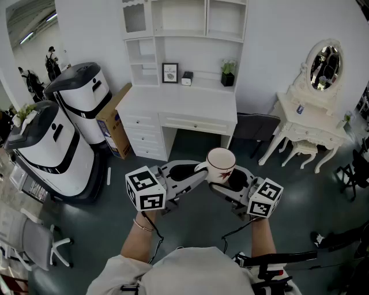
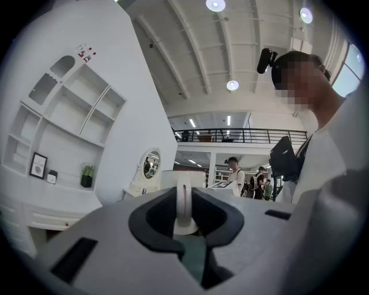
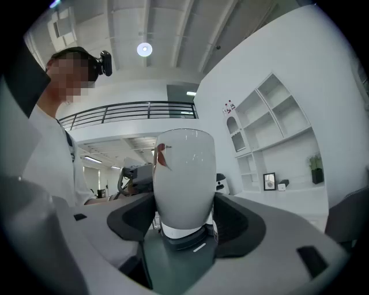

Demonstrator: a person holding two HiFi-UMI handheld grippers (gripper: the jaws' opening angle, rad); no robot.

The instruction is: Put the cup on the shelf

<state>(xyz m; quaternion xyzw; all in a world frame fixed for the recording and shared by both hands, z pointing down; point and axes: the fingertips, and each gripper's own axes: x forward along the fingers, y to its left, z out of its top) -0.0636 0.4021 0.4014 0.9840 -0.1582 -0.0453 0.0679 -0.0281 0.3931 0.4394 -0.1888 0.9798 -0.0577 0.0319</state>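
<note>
left claw (image 1: 200, 172): pinching cup (image 1: 221, 164) handle, body out of its view
right claw (image 3: 184, 222): wide, pads against cup body, handle hidden
shelf (image 1: 190, 55): top cut off

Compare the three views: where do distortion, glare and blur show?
Head view: evenly lit, sharp, only mild wide-angle stretch. Left gripper view: strong fisheye, dark corners, ceiling lamp flaring. Right gripper view: same dark corners, small highlights on the cup.
</note>
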